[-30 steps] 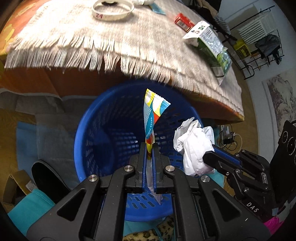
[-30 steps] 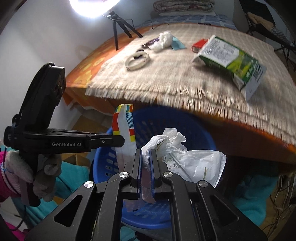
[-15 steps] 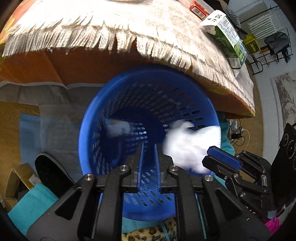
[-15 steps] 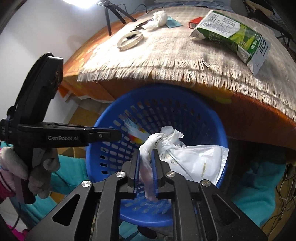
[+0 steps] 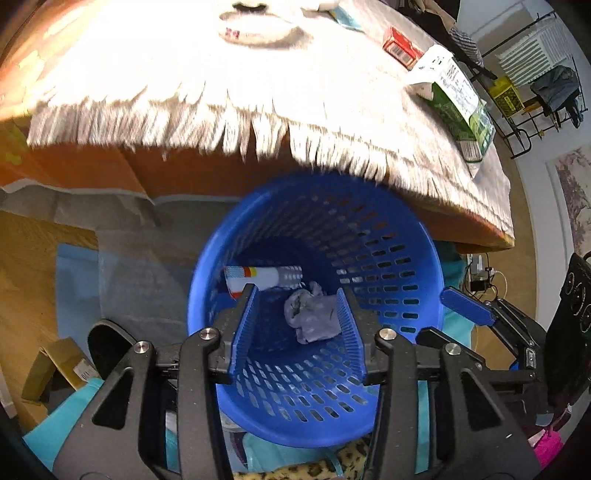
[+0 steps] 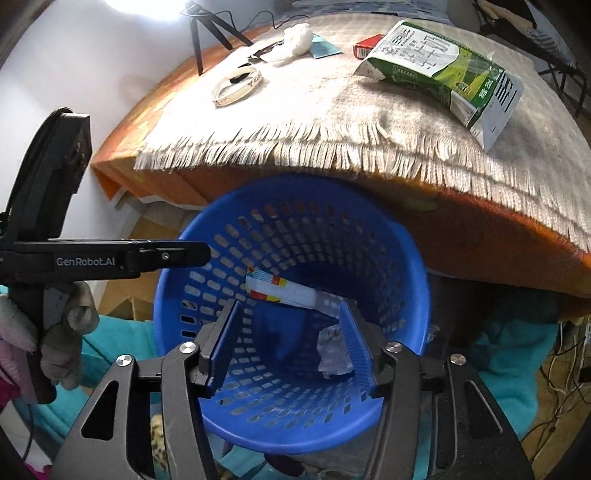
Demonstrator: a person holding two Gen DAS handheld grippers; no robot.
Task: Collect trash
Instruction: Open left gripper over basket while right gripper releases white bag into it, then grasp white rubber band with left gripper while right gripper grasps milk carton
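A blue perforated basket (image 5: 399,229) (image 6: 177,295) stands on the floor under the table edge. Inside it lie a colourful wrapper (image 5: 264,277) (image 6: 280,290) and a crumpled white plastic bag (image 5: 312,317) (image 6: 332,350). My left gripper (image 5: 299,328) is open and empty above the basket's mouth. My right gripper (image 6: 290,339) is open and empty above the basket too. On the table lie a green and white carton (image 5: 456,96) (image 6: 443,70), a red box (image 5: 400,48) (image 6: 369,44), crumpled white tissue (image 6: 295,38) and a white tape ring (image 5: 258,27) (image 6: 238,85).
A fringed beige cloth (image 5: 221,92) (image 6: 332,122) covers the orange table. A black shoe (image 5: 107,347) and a cardboard box (image 5: 55,365) lie left of the basket. Teal fabric (image 6: 517,362) lies on the floor. Cables (image 5: 480,273) sit at the right.
Both grippers opened. The wrapper dropped from the left gripper and the white bag from the right gripper; both now lie at the bottom of the basket.
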